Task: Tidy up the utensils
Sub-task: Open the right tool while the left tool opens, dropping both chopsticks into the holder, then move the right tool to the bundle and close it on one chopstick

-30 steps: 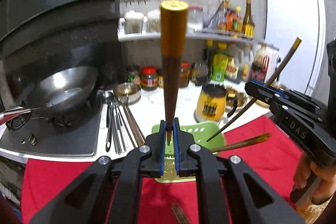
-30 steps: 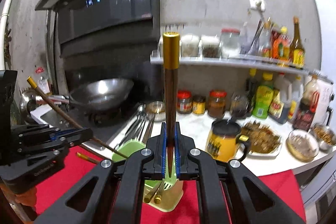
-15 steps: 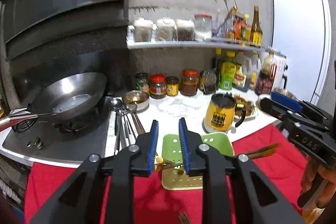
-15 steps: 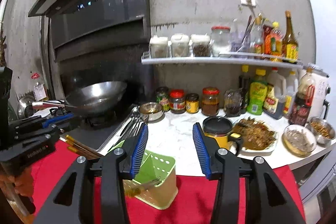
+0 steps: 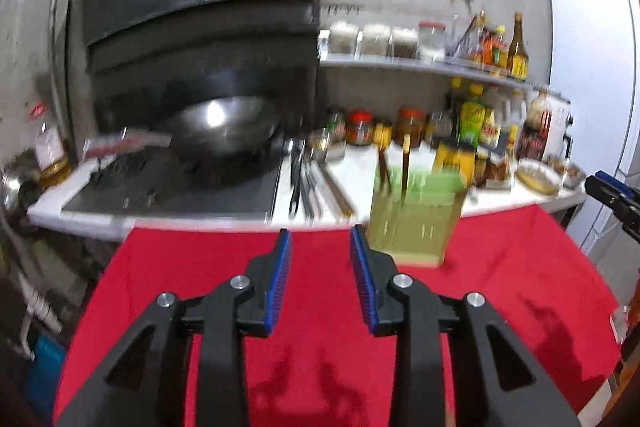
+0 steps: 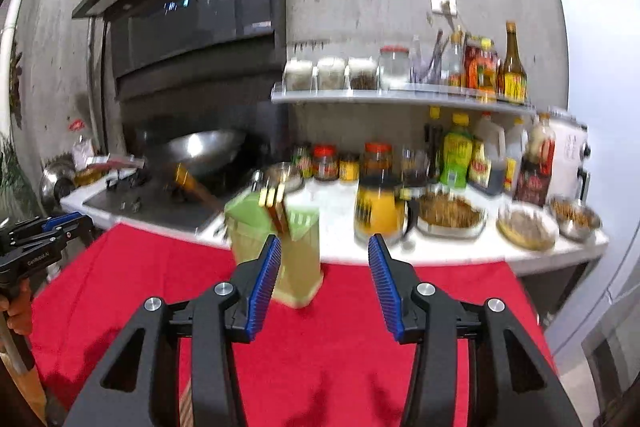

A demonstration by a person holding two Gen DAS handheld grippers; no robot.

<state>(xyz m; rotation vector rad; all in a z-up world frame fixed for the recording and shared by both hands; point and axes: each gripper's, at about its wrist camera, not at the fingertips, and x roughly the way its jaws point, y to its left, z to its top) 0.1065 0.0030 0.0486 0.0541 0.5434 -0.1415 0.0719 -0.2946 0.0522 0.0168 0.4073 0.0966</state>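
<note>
Left gripper (image 5: 320, 239), seen from its own wrist camera: blue-padded jaws stand a narrow way apart over the red cloth (image 5: 200, 267), nothing between them; they have just been opening. Right gripper (image 6: 323, 247), seen from its wrist camera: jaws stand moderately wide, empty, above the same red cloth. Each gripper shows at the edge of the other's view, the left one with part of the person's hand (image 6: 18, 315) on its handle.

Green utensil holder (image 5: 410, 219): upright on the red cloth, near the cloth's far edge, just in front of the white surface (image 5: 360, 171). It lies ahead and to the right of the left gripper, and ahead of the right gripper's left finger (image 6: 262, 279), which overlaps its lower part in the right wrist view. Gold-capped brown chopsticks (image 6: 274, 207) stand in the holder, their capped ends up; the blur hides their number. One more gold-capped chopstick (image 6: 192, 185) slants out to the left behind the holder.

On the white surface: metal spoons and chopsticks (image 5: 308, 183) lying beside the stove (image 5: 180, 183), a wok (image 5: 228, 131) on the stove, a yellow mug (image 6: 378, 211), jars and sauce bottles. Both views are motion-blurred.
</note>
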